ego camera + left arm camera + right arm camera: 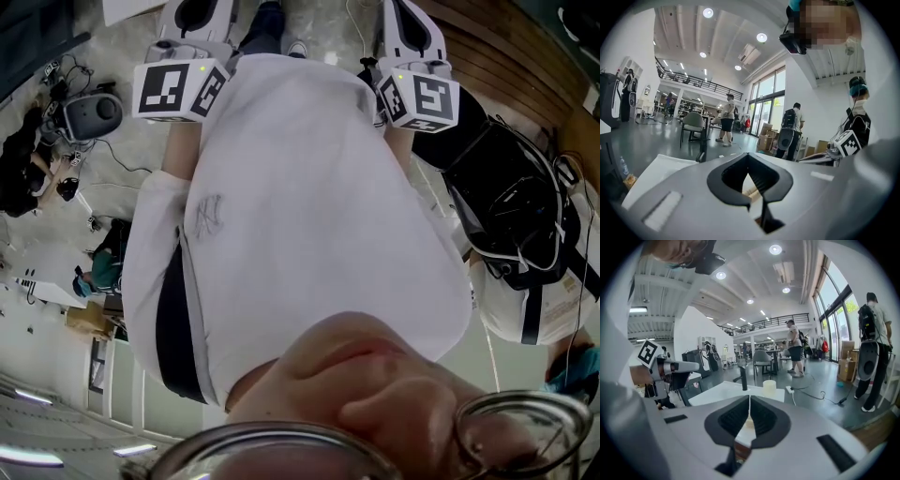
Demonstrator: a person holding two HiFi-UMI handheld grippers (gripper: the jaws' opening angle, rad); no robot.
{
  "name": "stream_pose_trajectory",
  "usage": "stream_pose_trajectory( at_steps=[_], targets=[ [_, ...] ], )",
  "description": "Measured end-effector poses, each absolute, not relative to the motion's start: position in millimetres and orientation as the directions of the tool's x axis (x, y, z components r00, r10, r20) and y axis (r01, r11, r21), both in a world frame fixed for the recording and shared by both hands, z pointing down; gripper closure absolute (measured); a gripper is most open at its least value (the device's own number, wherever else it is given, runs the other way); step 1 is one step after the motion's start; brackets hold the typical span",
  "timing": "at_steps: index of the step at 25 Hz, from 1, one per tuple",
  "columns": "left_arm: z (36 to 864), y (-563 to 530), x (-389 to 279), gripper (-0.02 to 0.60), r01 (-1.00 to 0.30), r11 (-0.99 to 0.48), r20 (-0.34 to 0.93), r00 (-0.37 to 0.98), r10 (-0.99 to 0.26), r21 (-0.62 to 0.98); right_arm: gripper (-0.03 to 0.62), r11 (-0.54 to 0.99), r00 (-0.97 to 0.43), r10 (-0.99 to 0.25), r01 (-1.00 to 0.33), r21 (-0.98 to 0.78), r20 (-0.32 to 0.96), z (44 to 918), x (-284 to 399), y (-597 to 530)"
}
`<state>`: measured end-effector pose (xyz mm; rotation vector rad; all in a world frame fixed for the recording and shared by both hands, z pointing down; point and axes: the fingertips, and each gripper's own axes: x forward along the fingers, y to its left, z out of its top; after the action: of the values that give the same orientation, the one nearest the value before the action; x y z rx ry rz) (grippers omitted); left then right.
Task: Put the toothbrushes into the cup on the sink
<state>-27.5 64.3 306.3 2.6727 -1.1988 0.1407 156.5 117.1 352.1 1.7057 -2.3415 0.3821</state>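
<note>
A pale yellow cup [769,386] stands on the white sink counter [722,392] beside a black faucet [744,378], ahead of my right gripper [749,399]. That gripper is shut with nothing between its jaws. My left gripper [748,157] is also shut and empty, with a white surface [651,173] at its lower left. No toothbrush shows in any view. The head view looks down the person's white shirt [300,216]. Both marker cubes sit at its top, left [178,89] and right [422,98], held apart at the person's sides.
Several people stand in the open hall: one with a backpack [790,129], one near chairs [726,119], another [794,350]. A grey chair [693,124] and cardboard boxes [765,136] stand farther off. A cable [825,397] runs across the floor at the right.
</note>
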Motion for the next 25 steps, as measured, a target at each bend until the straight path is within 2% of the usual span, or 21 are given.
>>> stream_pose_trajectory(
  at_steps=[12, 25],
  targets=[
    [296.8, -49.8, -41.5, 0.580, -0.709, -0.689, 0.149, 0.705, -0.693, 0.149, 0.582, 0.279, -0.268, -0.892, -0.960, -0.023, 0.364, 345.8, 143.6, 15.3],
    [308.9, -89.6, -54.8, 0.580, -0.719, -0.667, 0.143, 0.694, -0.706, 0.197, 0.582, 0.330, -0.263, -0.856, -0.941, 0.079, 0.445, 351.1, 153.2, -19.9]
  ],
)
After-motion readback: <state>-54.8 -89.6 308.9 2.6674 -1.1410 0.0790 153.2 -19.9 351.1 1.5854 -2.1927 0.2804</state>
